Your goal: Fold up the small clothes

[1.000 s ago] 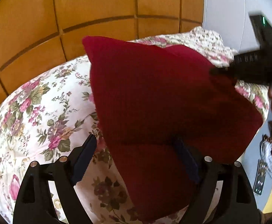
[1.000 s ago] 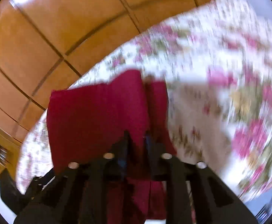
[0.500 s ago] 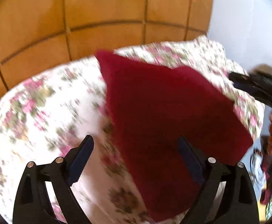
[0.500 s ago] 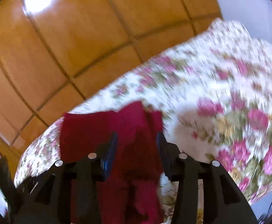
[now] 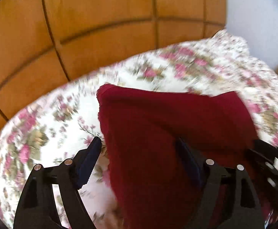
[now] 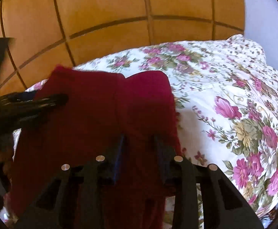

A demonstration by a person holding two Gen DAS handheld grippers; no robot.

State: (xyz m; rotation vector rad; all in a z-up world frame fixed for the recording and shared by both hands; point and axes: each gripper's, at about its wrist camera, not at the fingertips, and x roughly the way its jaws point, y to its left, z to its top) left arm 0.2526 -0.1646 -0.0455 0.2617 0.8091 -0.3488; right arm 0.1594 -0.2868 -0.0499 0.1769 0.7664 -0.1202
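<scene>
Between the jaws of the left gripper (image 5: 139, 148), which stand wide apart, lies the near left part of a dark red garment (image 5: 167, 133). The left finger (image 5: 90, 158) sits over the floral bedspread (image 5: 43, 129) just beside the cloth's left edge, while the right one is over the red fabric itself. Neither clearly pinches the cloth, though motion blur makes contact hard to judge.

The right gripper (image 6: 139, 143) has its jaws apart too, with a narrower gap, and red fabric fills the space between them. Its fingers (image 6: 119, 152) sit over the garment's near right part, close to its right edge.

The garment lies on the bed, spread in a rough rectangle with a crease running up its middle and two rounded far corners. Seen from the right wrist, the left gripper (image 6: 43, 101) reaches in over the cloth's left side. Seen from the left wrist, the right gripper (image 5: 268, 162) shows as a dark blurred shape at the cloth's right edge.

Beyond the bed stands a wall of orange-brown wooden panels (image 6: 119, 19), with a pale wall (image 5: 257, 19) at the far right.
</scene>
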